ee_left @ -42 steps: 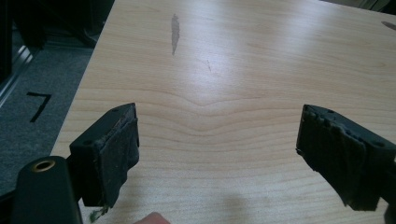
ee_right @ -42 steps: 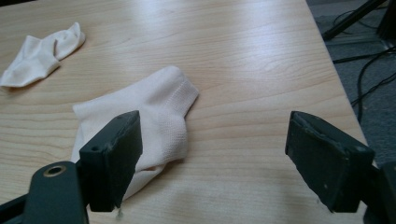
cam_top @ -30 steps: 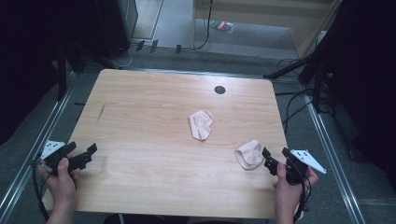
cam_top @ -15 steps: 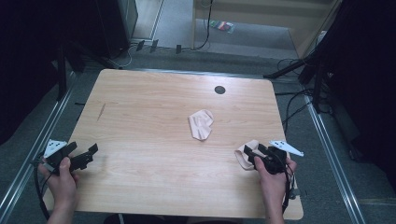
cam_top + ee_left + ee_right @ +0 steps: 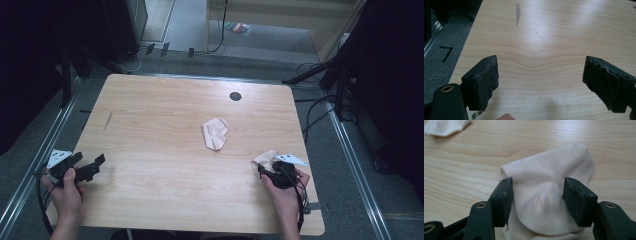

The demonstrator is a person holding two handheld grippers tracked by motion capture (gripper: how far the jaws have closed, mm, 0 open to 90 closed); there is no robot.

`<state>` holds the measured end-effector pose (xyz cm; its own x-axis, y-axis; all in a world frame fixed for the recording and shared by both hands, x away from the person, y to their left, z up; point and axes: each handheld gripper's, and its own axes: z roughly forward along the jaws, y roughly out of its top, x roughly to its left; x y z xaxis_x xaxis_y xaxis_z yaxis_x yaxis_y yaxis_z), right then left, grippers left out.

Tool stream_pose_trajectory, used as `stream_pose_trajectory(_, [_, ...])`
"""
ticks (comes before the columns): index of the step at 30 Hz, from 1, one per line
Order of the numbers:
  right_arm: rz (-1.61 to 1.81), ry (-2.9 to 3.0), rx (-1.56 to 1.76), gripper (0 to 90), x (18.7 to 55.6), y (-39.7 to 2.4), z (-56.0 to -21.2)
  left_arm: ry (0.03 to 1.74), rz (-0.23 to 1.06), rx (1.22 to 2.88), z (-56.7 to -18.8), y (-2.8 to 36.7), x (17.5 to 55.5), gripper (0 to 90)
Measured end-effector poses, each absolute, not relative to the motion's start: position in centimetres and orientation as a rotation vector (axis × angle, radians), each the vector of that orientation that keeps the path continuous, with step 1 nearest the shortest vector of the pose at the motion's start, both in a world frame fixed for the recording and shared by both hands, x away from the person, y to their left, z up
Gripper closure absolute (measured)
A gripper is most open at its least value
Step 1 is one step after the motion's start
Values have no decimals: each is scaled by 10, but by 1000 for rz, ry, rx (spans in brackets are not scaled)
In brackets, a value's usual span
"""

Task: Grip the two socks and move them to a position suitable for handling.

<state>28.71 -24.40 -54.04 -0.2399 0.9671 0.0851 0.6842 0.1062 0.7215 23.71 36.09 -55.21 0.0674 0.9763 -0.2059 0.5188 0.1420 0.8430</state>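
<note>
Item 1, your left gripper (image 5: 85,167): held in your left hand (image 5: 65,192) over the table's near left corner, with the grey plate on top. In the left gripper view its jaws stand wide apart with bare wood between them, and it (image 5: 540,82) holds nothing.

Item 2, table (image 5: 160,125): light wood, with a dark streak (image 5: 518,13) toward its left edge and a small round black hole (image 5: 235,96) near the far edge.

Item 3, folded sock (image 5: 215,134): pale pink, lying flat near the table's middle, well apart from both grippers.

Item 4, second sock (image 5: 549,185): same pale pink, lying near the table's right edge. A small white mark shows near its upper edge.

Item 5, your right gripper (image 5: 272,170): held in your right hand (image 5: 285,192), right at the second sock. In the right gripper view its jaws sit partly parted on either side of the bunched fabric, pads at the cloth; you cannot tell whether it (image 5: 537,195) has pinched the sock yet.
</note>
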Motion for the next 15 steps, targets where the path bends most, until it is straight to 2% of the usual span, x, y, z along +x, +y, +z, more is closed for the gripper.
stream_pose_trajectory(3, [890, 1952, 1573, 513, 286, -242, -543, 1570, 692, 1492, -552, 360, 237, 139])
stream_pose_trajectory(6, [876, 1920, 1565, 541, 284, -240, -545, 1570, 709, 1497, -552, 359, 236, 139])
stream_pose_trajectory(12, [861, 1863, 1574, 806, 282, -247, -546, 1556, 729, 1509, -551, 352, 237, 139])
stream_pose_trajectory(15, [879, 1854, 1609, 827, 285, -250, -545, 1538, 709, 1501, -550, 347, 237, 139])
